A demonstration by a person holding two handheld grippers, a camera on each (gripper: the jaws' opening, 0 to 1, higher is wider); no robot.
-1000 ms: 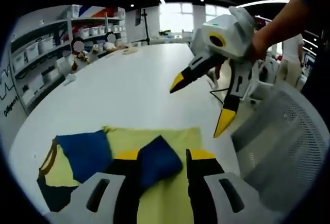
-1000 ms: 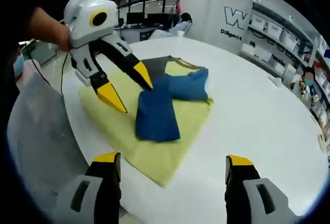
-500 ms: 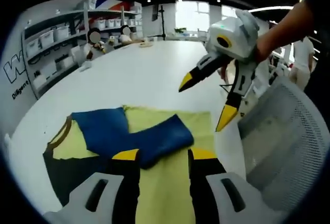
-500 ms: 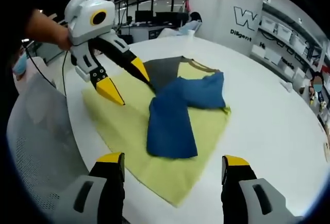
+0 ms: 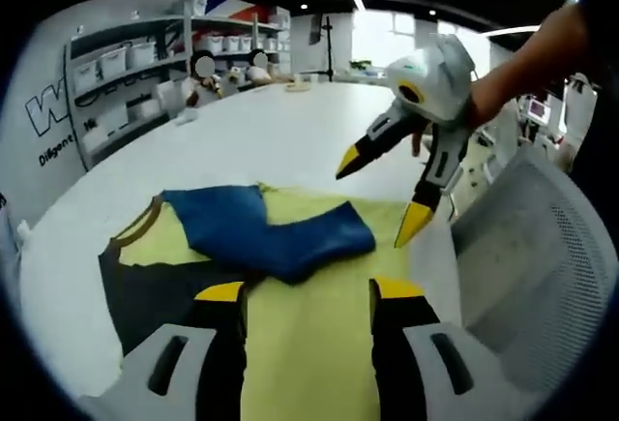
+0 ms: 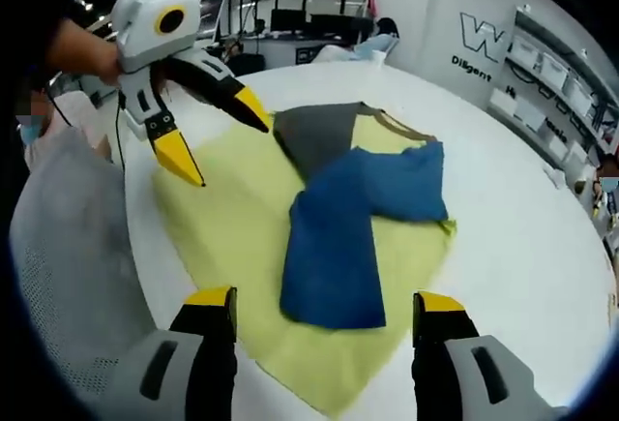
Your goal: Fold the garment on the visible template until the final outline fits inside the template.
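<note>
A yellow garment point(image 5: 309, 344) lies flat on the white table point(image 5: 261, 140). Its two blue sleeves point(image 5: 280, 237) are folded in and cross over the middle, and a dark panel point(image 5: 155, 290) lies at the collar end. My left gripper point(image 5: 309, 293) is open just above the yellow cloth, holding nothing. My right gripper point(image 5: 379, 194) hangs open over the garment's far edge. In the right gripper view the garment point(image 6: 222, 218) with its blue sleeves point(image 6: 338, 237) lies ahead of my right gripper point(image 6: 324, 300). There my left gripper point(image 6: 218, 135) hovers open above the cloth's left side.
A grey mesh chair back point(image 5: 532, 247) stands close against the table edge, also seen as the chair back point(image 6: 68, 237). Shelves with white bins point(image 5: 126, 63) line the lettered wall. People sit at the table's far end. Bare tabletop point(image 6: 522, 237) stretches beyond the garment.
Both cameras have shifted, bringing more of the garment into view. The left gripper's tips have drawn back from the blue sleeve. Both grippers stay open, and the garment's fold is unchanged.
</note>
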